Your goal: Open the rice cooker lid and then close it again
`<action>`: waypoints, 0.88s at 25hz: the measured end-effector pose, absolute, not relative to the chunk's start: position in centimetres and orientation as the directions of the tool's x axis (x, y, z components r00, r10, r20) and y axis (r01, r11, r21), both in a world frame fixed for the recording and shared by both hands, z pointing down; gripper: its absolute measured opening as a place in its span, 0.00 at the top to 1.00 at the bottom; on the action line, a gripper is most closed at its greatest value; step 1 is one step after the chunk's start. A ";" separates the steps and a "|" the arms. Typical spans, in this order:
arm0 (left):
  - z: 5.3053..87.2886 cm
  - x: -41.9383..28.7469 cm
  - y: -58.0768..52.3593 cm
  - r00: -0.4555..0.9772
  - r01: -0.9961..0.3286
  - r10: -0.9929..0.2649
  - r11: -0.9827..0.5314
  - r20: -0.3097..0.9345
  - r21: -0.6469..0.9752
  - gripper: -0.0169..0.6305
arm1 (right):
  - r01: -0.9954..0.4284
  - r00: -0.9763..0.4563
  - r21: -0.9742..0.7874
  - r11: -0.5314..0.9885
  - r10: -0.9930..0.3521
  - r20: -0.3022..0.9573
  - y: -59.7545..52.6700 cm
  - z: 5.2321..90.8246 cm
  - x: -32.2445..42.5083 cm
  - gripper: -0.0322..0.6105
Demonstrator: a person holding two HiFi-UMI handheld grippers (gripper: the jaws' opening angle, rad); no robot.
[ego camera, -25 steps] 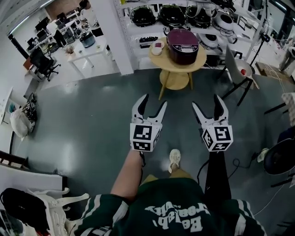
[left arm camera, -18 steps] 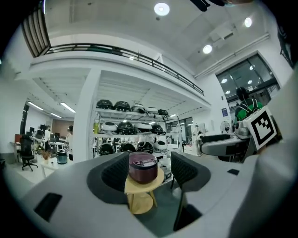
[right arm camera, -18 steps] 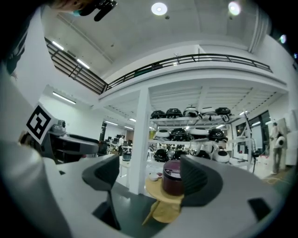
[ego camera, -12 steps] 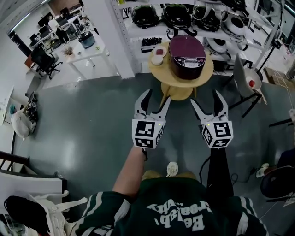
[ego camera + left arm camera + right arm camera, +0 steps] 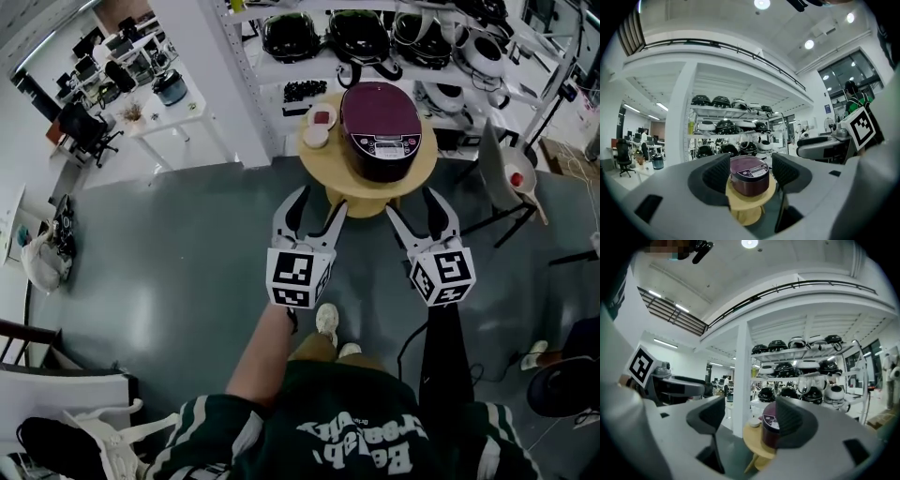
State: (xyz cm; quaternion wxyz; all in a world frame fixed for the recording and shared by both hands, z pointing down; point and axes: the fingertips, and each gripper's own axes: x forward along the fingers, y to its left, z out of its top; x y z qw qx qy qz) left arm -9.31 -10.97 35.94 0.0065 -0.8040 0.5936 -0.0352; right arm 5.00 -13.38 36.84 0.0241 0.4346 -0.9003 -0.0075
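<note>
1. Cooker (image 5: 380, 129) stands on round table (image 5: 323, 169), lid shut; task not yet begun.
2. Left gripper (image 5: 319, 202): jaws apart, nothing between them; held level, aimed at cooker, short of it.
3. Right gripper (image 5: 411, 202): jaws apart and empty, though just narrowing; judged a readying for the lid release, since neither gripper touches anything.

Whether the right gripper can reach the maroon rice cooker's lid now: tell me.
Likely yes: right gripper, jaws just narrowed but empty, faces the maroon rice cooker on the round wooden table; nothing between.
</note>
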 end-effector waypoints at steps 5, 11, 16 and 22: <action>37.3 -9.4 -16.7 0.349 -0.935 -0.936 -0.351 0.057 -0.049 0.55 | -0.765 -0.640 0.035 0.644 -0.765 0.075 -18.7 38.0 3.6 0.46; 38.4 -8.6 -24.5 0.450 -0.892 -0.890 -0.452 0.070 -0.023 0.55 | -0.770 -0.623 0.041 0.636 -0.765 0.161 -25.9 39.7 2.0 0.48; 39.0 -8.5 -29.9 0.506 -0.861 -0.859 -0.508 0.073 -0.011 0.55 | -0.750 -0.610 0.099 0.655 -0.741 0.281 -31.1 41.8 0.7 0.51; 40.4 -9.4 -34.5 0.542 -0.839 -0.836 -0.544 0.089 0.007 0.55 | -0.750 -0.583 0.086 0.656 -0.716 0.384 -35.4 44.3 0.1 0.57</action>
